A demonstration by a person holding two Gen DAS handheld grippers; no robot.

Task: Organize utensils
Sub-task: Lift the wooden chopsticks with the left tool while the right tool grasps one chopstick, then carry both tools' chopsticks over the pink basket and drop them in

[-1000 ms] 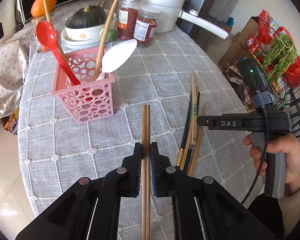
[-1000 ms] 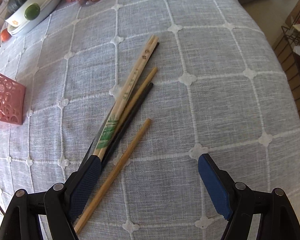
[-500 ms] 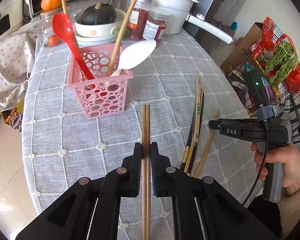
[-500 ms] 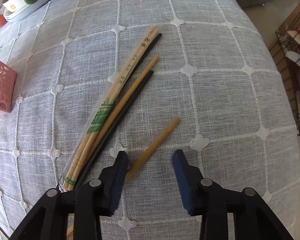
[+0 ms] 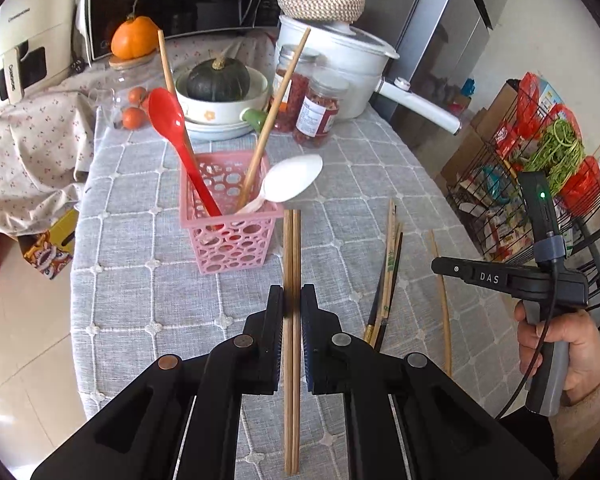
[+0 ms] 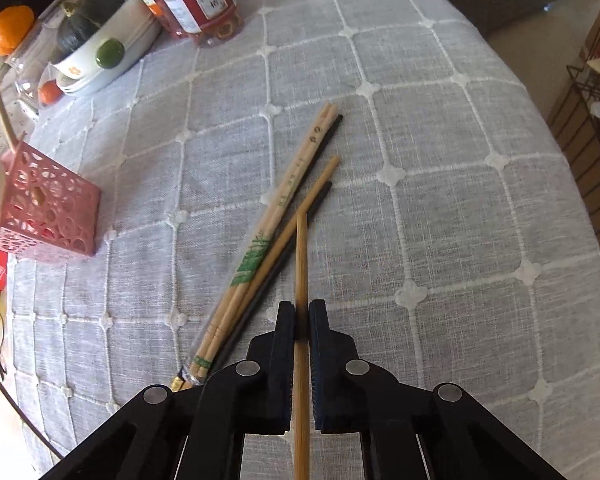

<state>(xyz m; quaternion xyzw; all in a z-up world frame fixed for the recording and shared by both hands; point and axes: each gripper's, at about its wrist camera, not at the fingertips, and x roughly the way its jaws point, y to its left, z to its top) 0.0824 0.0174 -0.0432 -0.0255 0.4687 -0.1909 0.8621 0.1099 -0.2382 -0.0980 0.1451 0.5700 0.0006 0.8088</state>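
On the desk [image 5: 140,280], under a grey cloth [image 6: 440,200] stitched in white squares, a pink perforated basket [image 5: 236,248] holds a red spoon [image 5: 168,116], a white spoon [image 5: 292,178] and two long wooden sticks. The left gripper [image 5: 291,300] has its jaws clenched on a pair of brown chopsticks [image 5: 291,248], held pointing toward the basket. The right gripper [image 6: 301,314] has its jaws clamped on a single bamboo chopstick [image 6: 301,260]. Just left of it, a loose bundle of chopsticks [image 6: 284,208], pale, tan and black, lies on the cloth. At the desk's far end stand a white pot [image 5: 340,68], two jars [image 5: 316,108] and a bowl with a dark green squash [image 5: 218,80]. A wire rack [image 5: 540,184] of groceries stands on the floor beside the desk.
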